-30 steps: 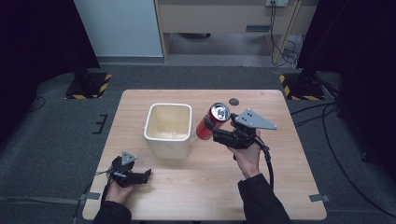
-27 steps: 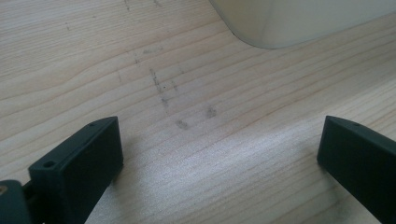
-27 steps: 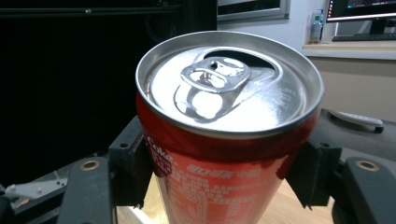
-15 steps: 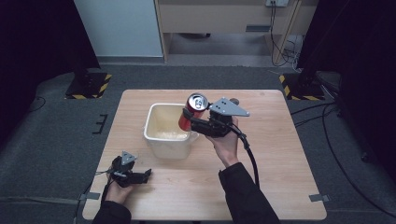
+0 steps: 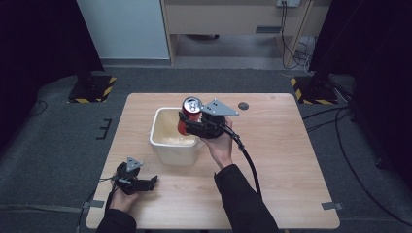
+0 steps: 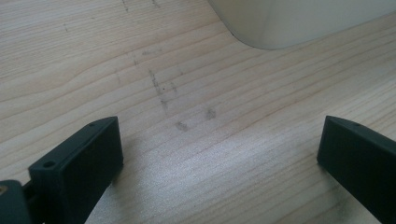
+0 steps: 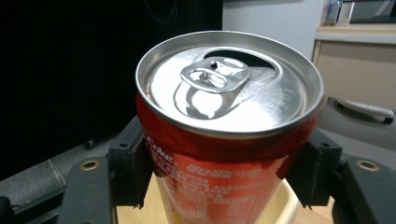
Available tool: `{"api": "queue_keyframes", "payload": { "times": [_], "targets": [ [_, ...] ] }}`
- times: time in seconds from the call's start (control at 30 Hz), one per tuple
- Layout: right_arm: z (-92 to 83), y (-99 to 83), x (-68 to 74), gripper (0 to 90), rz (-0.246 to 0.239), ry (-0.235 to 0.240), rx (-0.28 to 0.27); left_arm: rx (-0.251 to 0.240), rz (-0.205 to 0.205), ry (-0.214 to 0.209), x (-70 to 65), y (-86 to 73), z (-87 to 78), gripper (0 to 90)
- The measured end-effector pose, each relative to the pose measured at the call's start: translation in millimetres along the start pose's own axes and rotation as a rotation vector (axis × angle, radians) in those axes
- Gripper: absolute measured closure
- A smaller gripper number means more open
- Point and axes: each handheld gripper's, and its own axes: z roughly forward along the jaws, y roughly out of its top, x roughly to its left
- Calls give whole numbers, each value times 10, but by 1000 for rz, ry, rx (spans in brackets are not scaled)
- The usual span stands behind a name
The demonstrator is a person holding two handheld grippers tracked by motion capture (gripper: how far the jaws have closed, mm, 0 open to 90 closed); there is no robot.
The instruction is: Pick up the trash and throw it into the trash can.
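R gripper (image 5: 190,125) is clamped on a red cola can (image 5: 190,114), jaws on opposite sides of the body just under the rim; can upright, opened top visible in the right gripper view (image 7: 229,126). It hangs above the right half of the cream tub (image 5: 160,141), which sits near the table's (image 5: 291,184) centre, a bit twd the left edge. L gripper (image 5: 138,183) rests by the near-left corner, jaws wide apart w/ bare wood between them (image 6: 219,140); tub's wall just ahead of it.

Step in hand, as I read it: putting the can into the tub. To do it well: bring the can fully inside the rim line before lowering, keep it vertical (top is open, may spill if anything's left), go down till it seats on the tub floor or contents, then release; don't let go from height. Watch jaw clearance vs the tub's right wall.

Vs 0.5 s ago: can + R hand are a touch lower and nearer the person, more over the tub interior. L gripper hasn't moved
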Motion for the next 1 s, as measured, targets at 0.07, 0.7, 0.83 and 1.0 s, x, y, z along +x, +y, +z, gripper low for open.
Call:
{"api": "queue_keyframes", "payload": {
  "times": [0.07, 0.7, 0.83, 1.0],
  "targets": [
    [58, -53, -3, 336, 8, -5, 10, 0, 0, 0, 0, 0, 0, 0],
    [390, -539, 74, 333, -14, -41, 169, 0, 0, 0, 0, 0, 0, 0],
    [403, -573, 63, 314, -6, -40, 186, 0, 0, 0, 0, 0, 0, 0],
    [405, -602, 68, 286, -5, -30, 201, 0, 0, 0, 0, 0, 0, 0]
  ]
}}
